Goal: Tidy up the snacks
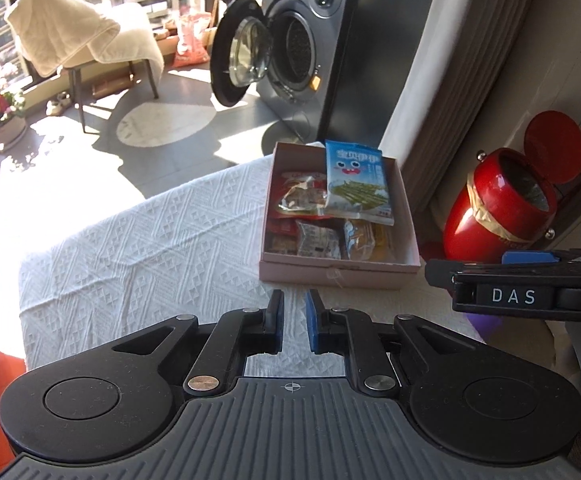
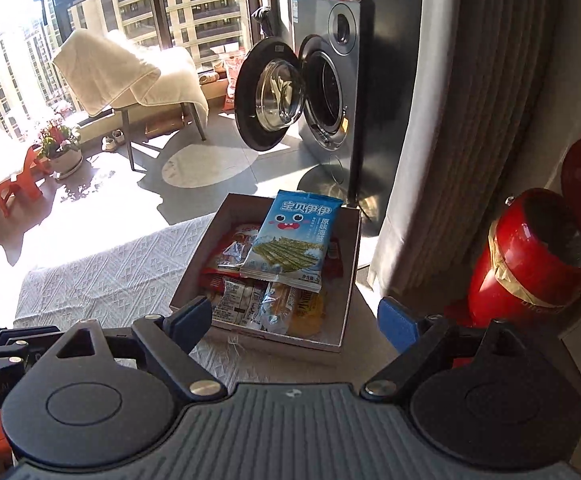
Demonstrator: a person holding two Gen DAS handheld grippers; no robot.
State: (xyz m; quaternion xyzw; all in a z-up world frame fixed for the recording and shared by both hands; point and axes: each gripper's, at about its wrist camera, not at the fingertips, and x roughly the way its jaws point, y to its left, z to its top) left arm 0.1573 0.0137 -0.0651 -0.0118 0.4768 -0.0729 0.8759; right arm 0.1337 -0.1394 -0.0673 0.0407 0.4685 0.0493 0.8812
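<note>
A pink cardboard box [image 1: 336, 272] stands on the white textured tablecloth [image 1: 150, 248], filled with several snack packets. A blue seaweed snack bag [image 1: 356, 180] lies on top, with a red packet [image 1: 300, 196] beside it. The box [image 2: 346, 264] and blue bag [image 2: 294, 240] also show in the right wrist view. My left gripper [image 1: 293, 320] is nearly shut with a narrow gap, holding nothing, just short of the box's near wall. My right gripper [image 2: 294, 320] is open wide and empty, hovering over the box's near edge. Its body shows in the left wrist view [image 1: 522, 292].
A red tilted bin with an open lid [image 1: 506, 204] stands right of the box by a grey curtain [image 2: 470, 140]. Beyond the table are a washing machine with an open door [image 1: 286, 52], a chair draped with a cream blanket [image 1: 82, 36] and a flower pot [image 1: 2, 116].
</note>
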